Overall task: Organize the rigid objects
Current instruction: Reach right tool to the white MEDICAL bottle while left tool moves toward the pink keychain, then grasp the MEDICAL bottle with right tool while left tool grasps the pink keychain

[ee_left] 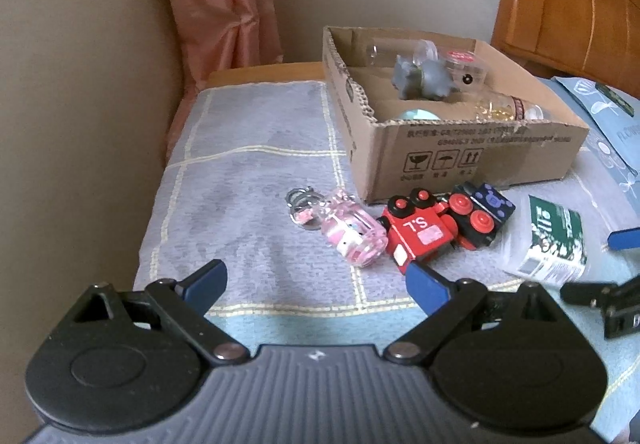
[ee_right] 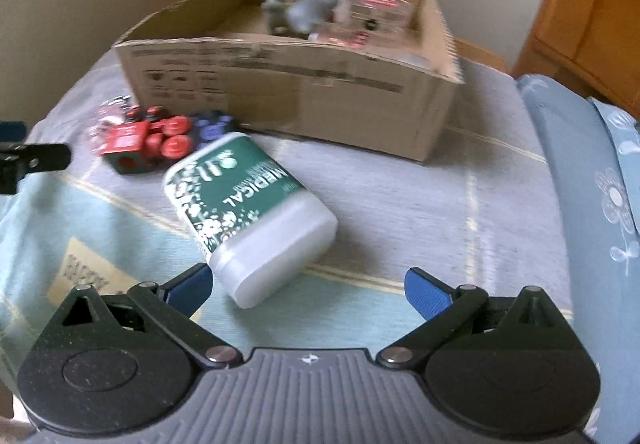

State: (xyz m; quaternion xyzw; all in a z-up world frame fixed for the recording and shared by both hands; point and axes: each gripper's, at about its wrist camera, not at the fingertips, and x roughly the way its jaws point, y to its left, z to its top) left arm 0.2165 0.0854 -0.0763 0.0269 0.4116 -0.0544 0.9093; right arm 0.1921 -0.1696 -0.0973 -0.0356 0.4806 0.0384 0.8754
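My left camera looks steeply down over my jaws at the bed (ee_left: 256, 180), with the cardboard box (ee_left: 460, 148) at 1 o'clock. My right camera stands nearer, with the white bottle (ee_right: 256, 212) close ahead. Both views share box, bottle and red toy train (ee_left: 424, 228).

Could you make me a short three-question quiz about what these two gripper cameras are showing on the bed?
1. True or false: the white bottle with the green label stands upright inside the cardboard box.
2. Which toy lies right beside the red toy train?
A. a pink keychain charm
B. a yellow ball
C. a blue cup
3. Fill in: the right gripper has its jaws ____ , with nothing held.

Key
1. False: it lies on its side on the blanket, outside the box.
2. A
3. open
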